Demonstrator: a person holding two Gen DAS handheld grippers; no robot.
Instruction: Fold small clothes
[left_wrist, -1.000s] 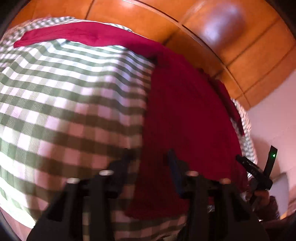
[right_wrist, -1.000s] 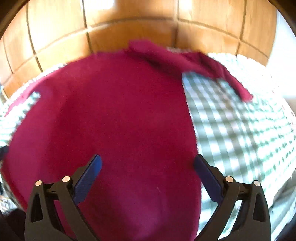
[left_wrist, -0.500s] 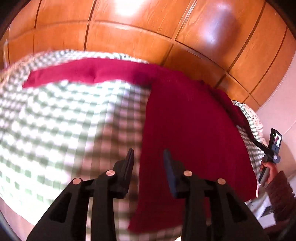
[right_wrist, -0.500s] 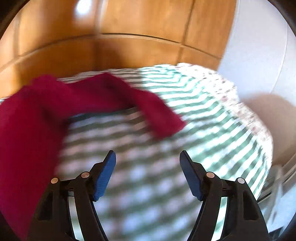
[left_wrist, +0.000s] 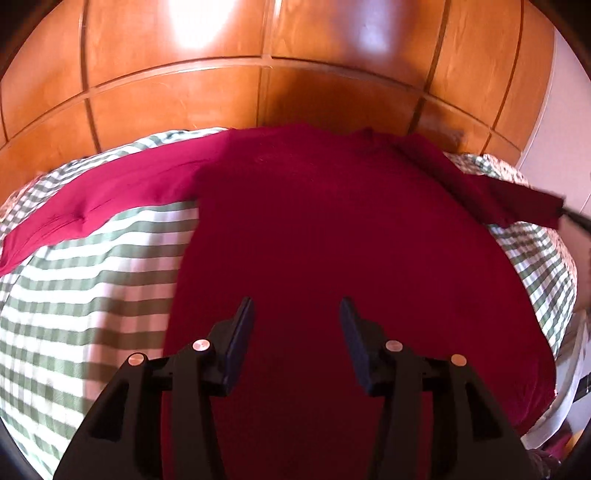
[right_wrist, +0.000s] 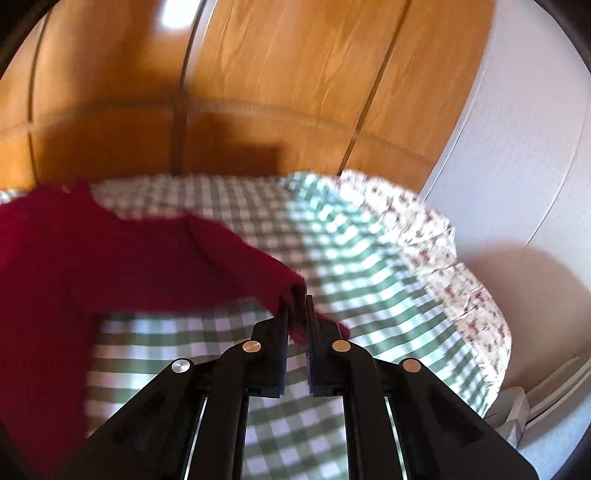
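Both wrist views look down close, sharing the red top (left_wrist: 332, 240).

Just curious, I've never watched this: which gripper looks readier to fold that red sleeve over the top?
The right. The right gripper is already shut on the sleeve cuff of the red top, lifted off the checked cloth. The left gripper hangs open over the body, gripping nothing.

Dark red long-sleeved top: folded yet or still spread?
Spread: the dark red long-sleeved top lies flat on the green-checked cloth, sleeves out; right gripper pinches one cuff.
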